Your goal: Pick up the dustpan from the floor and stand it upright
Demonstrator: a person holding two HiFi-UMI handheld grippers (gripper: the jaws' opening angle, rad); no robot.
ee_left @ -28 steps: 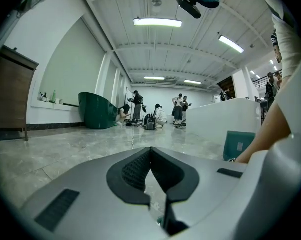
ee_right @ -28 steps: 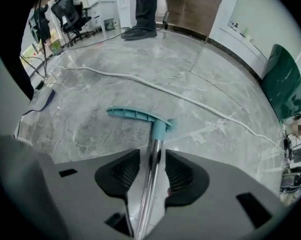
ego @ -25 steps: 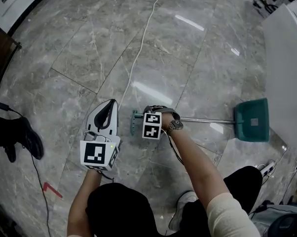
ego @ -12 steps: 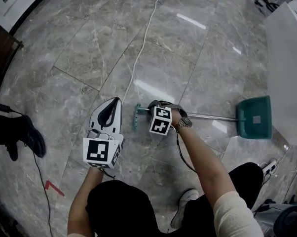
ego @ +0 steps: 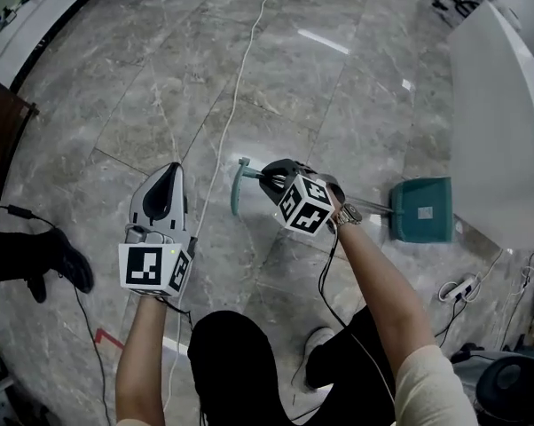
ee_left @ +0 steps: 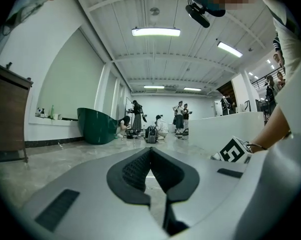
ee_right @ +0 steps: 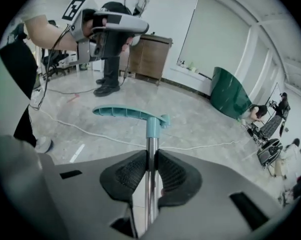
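The right forearm reaches forward and left across the head view, wristwatch (ego: 348, 216) up, and tilts the right gripper (ego: 271, 177) downward. In the right gripper view, the right gripper (ee_right: 150, 159) has its jaws clamped on the dustpan's metal shaft (ee_right: 151, 144), both pads pressing it just below the teal handle grip (ee_right: 128, 114). The left arm extends straight ahead and holds the left gripper (ego: 165, 180) roughly level, well apart from the dustpan. In the left gripper view, the left gripper (ee_left: 150, 154) has its pads meeting at the tips with nothing between them.

The dustpan's long axis runs left to right across the head view. The handle grip (ego: 238, 185) points left and sits high. The shaft (ego: 373, 207) slants down to the green pan (ego: 420, 211), which is low by the marble floor (ego: 276, 78), just beside the white counter (ego: 506, 131).

One second earlier the dustpan lay flat on the floor. The handle end is now raised, the shaft appears shorter in the head view, and both grippers are higher.
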